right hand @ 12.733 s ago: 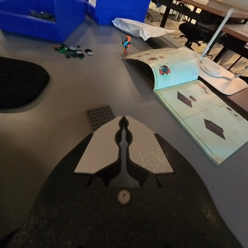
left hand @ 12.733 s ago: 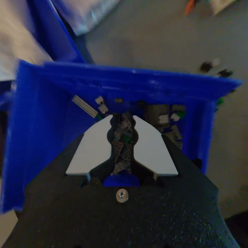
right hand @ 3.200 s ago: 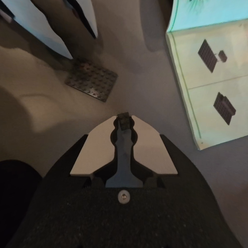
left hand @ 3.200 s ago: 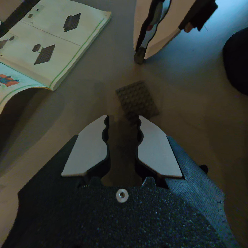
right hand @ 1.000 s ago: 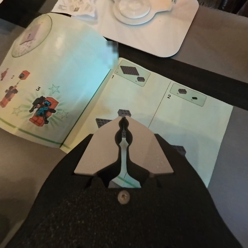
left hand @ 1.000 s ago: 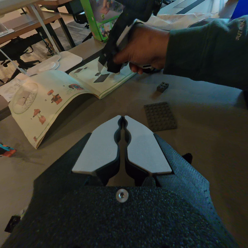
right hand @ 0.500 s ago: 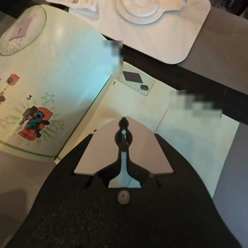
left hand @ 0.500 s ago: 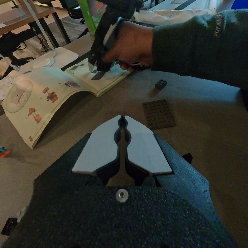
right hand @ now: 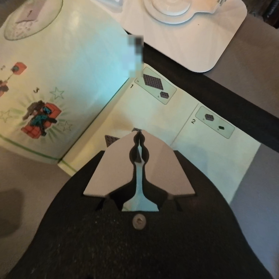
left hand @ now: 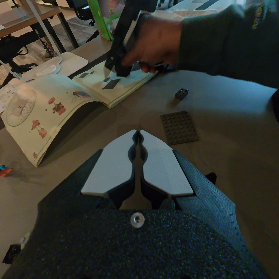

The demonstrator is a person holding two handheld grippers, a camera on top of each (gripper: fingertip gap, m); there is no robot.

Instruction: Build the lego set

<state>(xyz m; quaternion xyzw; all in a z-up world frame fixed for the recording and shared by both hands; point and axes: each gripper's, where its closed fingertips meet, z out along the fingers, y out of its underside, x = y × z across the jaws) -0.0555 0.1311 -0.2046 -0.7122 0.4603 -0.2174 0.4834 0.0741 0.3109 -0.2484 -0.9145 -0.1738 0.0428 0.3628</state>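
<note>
baseplate: my dark grey studded plate (left hand: 179, 127) lies flat on the grey table (left hand: 226, 135), just ahead and right of my left gripper; nothing on it
brick: small dark grey 2x3 brick (left hand: 181, 93) sits on the table just beyond the plate, apart from it, between the plate and the booklet's near corner
booklet: open instruction booklet (left hand: 49, 105) off to the left, left page bowed up in an arch, right page flat; from my right cam I see the step panels with plate and brick drawings (right hand: 155, 86)
left gripper: (left hand: 138, 132) hovering low over the table, tips together, nothing between them
right gripper: (left hand: 108, 74) tip down on the flat page, held by a hand (left hand: 152, 45) in a dark green sleeve; in its own view (right hand: 138, 132) the tips meet, nothing pinched that I can make out
minifigure: red and teal bit (left hand: 4, 169) at the far left edge, mostly cut off
lamp base: white plate-shaped base (right hand: 188, 37) behind the booklet; green box (left hand: 104, 22) further back
</note>
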